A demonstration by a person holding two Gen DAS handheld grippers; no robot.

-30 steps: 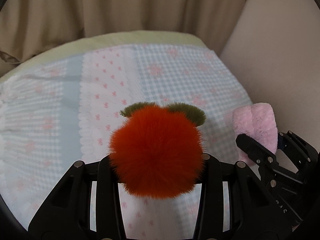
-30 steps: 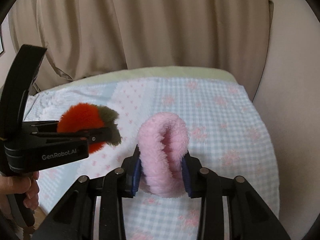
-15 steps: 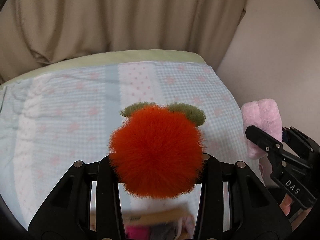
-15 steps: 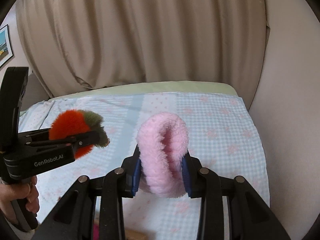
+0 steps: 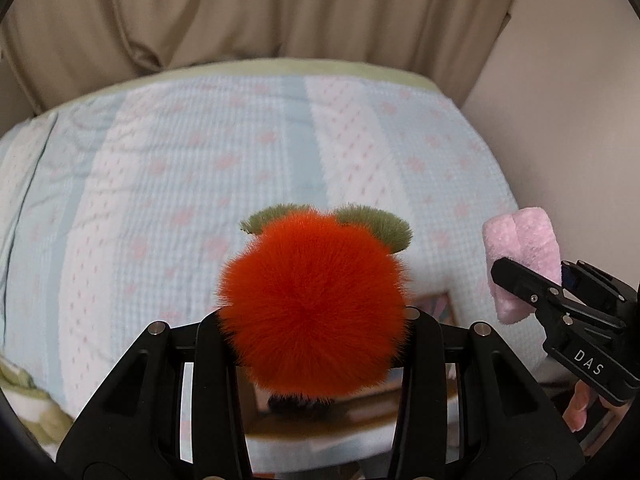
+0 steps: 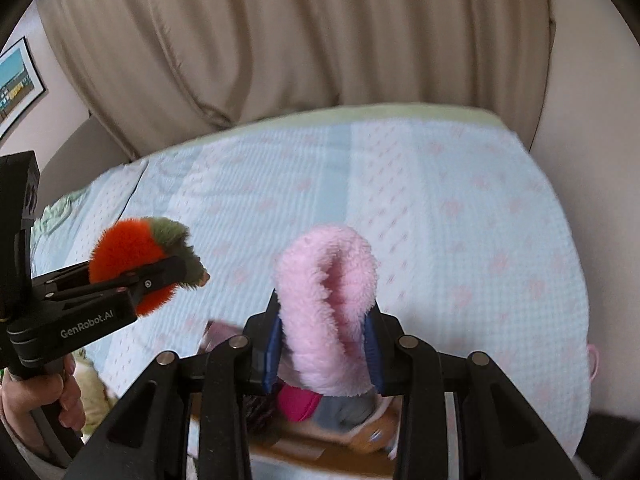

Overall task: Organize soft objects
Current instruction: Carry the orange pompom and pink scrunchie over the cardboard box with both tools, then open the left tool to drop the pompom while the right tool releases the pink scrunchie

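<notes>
Beige curtains hang behind a bed [image 5: 168,184] spread with a pale blue and white quilt dotted with pink, and both tools are held up over its near end. Over the last second the view has drawn back from the quilt: a wooden-edged box [image 6: 352,446] of soft things, magenta and grey among them, has come into sight just under the fingers, where only bedding showed a second ago. My guess is that both catches are being carried to that box to be dropped in.

The left gripper [image 5: 316,334] is clenched on a fluffy orange-red pompom with two olive-green tufts [image 5: 316,300], held clear of the quilt and roughly level. The right gripper [image 6: 324,354] has its blue-padded fingers [image 6: 273,350] pinched on a folded loop of pink fleece [image 6: 326,304], which stands upright between them. The two tools sit side by side, near but apart, the person's hand [image 6: 38,398] wrapped round the left handle.
</notes>
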